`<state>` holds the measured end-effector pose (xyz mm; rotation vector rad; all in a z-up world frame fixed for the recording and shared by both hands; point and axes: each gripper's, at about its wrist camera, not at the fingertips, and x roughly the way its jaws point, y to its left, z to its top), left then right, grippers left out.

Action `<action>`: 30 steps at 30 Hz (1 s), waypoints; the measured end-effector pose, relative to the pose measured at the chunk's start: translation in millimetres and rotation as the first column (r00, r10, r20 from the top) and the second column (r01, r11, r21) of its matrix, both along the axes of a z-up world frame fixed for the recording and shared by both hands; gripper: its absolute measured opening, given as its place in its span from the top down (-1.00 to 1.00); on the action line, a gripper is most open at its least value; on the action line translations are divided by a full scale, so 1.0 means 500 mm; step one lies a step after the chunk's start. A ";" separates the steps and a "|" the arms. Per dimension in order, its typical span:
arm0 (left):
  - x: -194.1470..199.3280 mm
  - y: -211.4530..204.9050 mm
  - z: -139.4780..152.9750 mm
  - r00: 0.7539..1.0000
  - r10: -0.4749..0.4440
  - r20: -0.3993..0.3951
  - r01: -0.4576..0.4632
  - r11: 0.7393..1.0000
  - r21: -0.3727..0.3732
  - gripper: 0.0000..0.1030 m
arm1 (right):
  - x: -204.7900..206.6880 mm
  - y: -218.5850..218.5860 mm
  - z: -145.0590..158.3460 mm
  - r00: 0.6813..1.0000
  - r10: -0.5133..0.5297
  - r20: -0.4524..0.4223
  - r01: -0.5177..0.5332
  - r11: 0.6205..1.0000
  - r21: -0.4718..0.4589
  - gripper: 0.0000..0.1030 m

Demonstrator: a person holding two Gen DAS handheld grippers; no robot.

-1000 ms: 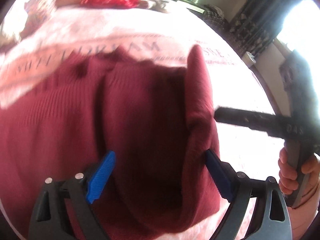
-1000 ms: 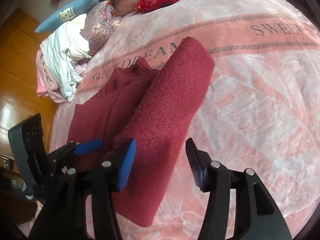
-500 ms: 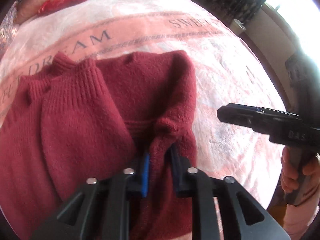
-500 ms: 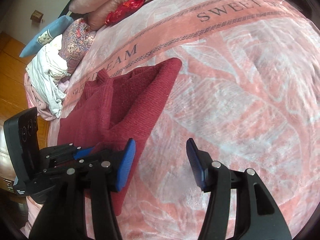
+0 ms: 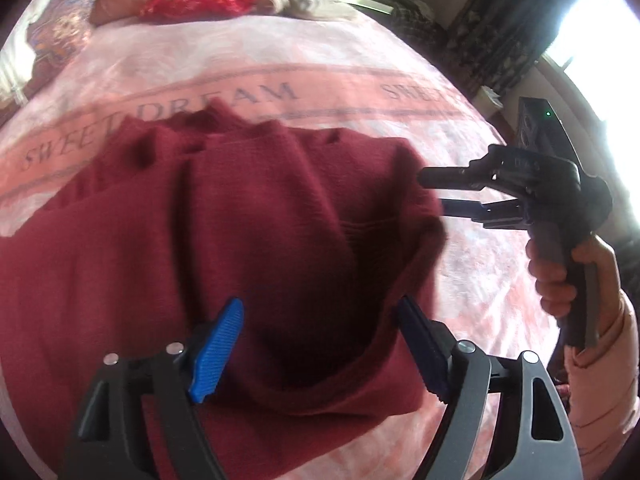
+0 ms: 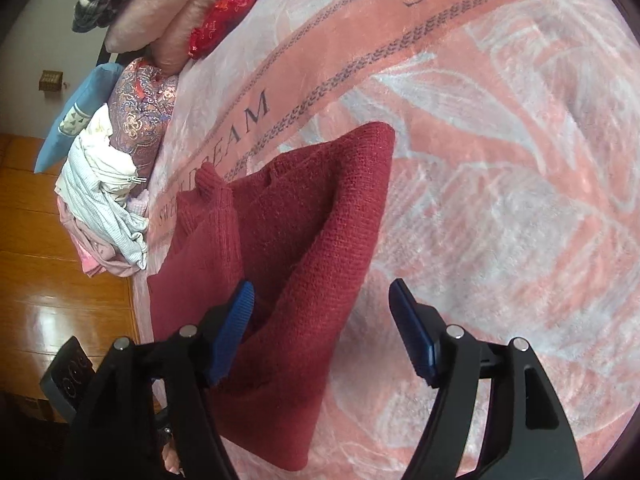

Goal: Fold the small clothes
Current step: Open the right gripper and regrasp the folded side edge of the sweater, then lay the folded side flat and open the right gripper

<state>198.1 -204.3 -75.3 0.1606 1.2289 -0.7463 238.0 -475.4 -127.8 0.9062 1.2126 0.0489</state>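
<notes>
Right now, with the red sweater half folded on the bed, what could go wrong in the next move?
1. The left claw is opening over the dark red sweater; its raised fold may slump open.
2. The right claw is also opening, with the sweater edge between its pads; closing there may grab several layers.
3. The fleecy pink blanket may catch the knit and drag it.

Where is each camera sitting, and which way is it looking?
Left wrist: on the left gripper, looking down at the red sweater on the blanket; the right gripper and the hand holding it show.
Right wrist: on the right gripper, looking down at the sweater's folded edge; its own opening fingers and part of the left gripper's body at bottom left show.
Shared: sweater, blanket, red cloth by the pillows.
</notes>
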 end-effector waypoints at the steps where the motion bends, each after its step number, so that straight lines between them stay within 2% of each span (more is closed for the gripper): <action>1: 0.006 0.018 -0.005 1.000 0.017 -0.012 -0.017 1.000 -0.002 -0.55 | 0.009 0.006 -0.006 1.000 0.013 -0.012 -0.013 1.000 0.006 -0.12; 2: 0.012 0.038 -0.013 0.999 0.037 -0.029 -0.037 0.999 -0.004 -0.55 | 0.015 0.013 -0.013 0.999 0.026 -0.027 -0.026 1.000 0.005 0.29; 5: 0.025 0.052 -0.034 0.998 0.063 -0.031 -0.062 0.998 0.013 -0.55 | 0.023 0.040 -0.004 0.997 0.050 -0.057 -0.055 0.994 -0.091 0.68; 7: 0.032 0.064 -0.046 0.997 0.078 -0.021 -0.077 0.997 0.032 -0.55 | 0.021 0.063 0.028 0.997 0.077 -0.013 -0.078 0.988 -0.135 0.71; 11: 0.037 0.095 -0.045 0.994 0.104 -0.023 -0.103 0.995 0.015 -0.56 | 0.029 0.133 0.114 0.974 0.178 0.137 -0.163 0.980 -0.116 0.72; 14: 0.038 0.124 -0.036 0.992 0.123 -0.019 -0.123 0.992 -0.004 -0.56 | 0.047 0.230 0.163 0.925 0.324 0.198 -0.294 0.942 -0.164 0.73; 16: 0.036 0.145 -0.033 0.990 0.136 -0.020 -0.137 0.990 -0.022 -0.56 | 0.058 0.281 0.169 0.899 0.385 0.210 -0.348 0.918 -0.191 0.73; 18: 0.032 0.156 -0.033 0.989 0.145 -0.024 -0.145 0.989 -0.027 -0.58 | 0.078 0.324 0.149 0.886 0.424 0.187 -0.386 0.899 -0.205 0.70; 21: 0.022 0.159 -0.039 0.990 0.135 -0.026 -0.136 0.990 -0.029 -0.58 | 0.111 0.353 0.084 0.891 0.441 0.106 -0.414 0.887 -0.203 0.34; 23: 0.017 0.155 -0.038 0.991 0.132 -0.028 -0.132 0.991 -0.030 -0.58 | 0.122 0.352 0.049 0.899 0.429 0.089 -0.413 0.898 -0.153 0.11; 25: 0.016 0.144 -0.036 0.992 0.121 -0.035 -0.122 0.991 -0.046 -0.58 | 0.121 0.338 0.044 0.907 0.405 0.112 -0.395 0.913 -0.104 0.01; 28: 0.025 0.110 -0.035 0.994 0.103 -0.043 -0.105 0.993 -0.051 -0.59 | 0.119 0.329 0.054 0.911 0.390 0.132 -0.388 0.921 -0.041 -0.24; 30: 0.033 0.086 -0.042 0.993 0.108 -0.045 -0.110 0.993 -0.045 -0.68 | 0.118 0.327 0.064 0.912 0.389 0.129 -0.389 0.921 -0.026 -0.34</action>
